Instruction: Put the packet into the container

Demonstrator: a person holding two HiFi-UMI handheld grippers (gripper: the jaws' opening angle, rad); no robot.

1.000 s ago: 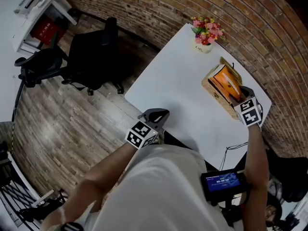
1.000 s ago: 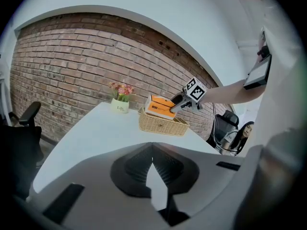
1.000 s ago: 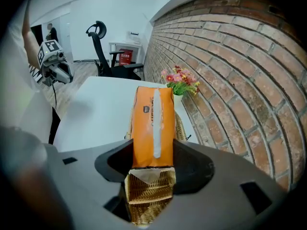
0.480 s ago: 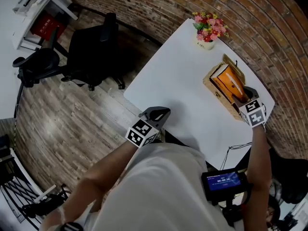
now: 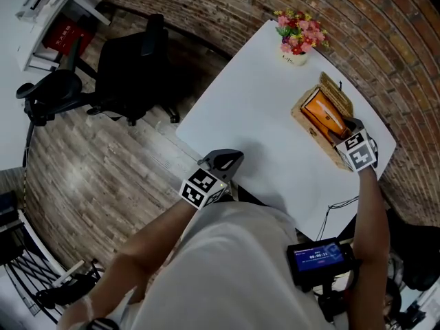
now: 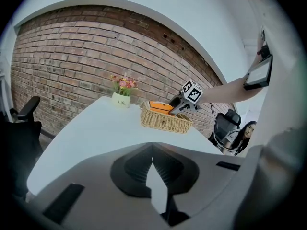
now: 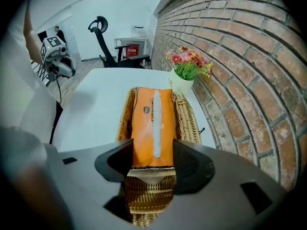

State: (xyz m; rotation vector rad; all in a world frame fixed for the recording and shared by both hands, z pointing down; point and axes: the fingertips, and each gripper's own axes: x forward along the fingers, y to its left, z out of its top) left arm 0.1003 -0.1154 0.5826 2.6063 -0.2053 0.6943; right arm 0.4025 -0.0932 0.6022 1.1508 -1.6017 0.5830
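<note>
Your right claw point(image 7: 152, 157) squeezes the near end of the orange packet point(image 7: 152, 123), tipping it down along the wicker basket point(image 7: 189, 119) so it fits in lengthways, while your left claw point(image 6: 152, 150) hangs closed and empty over the white table's point(image 5: 261, 115) edge, out of the way.

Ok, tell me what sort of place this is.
Probably an office or studio room: black office chairs on a wood floor, a white table set against a brick wall, and a white desk in the corner.
</note>
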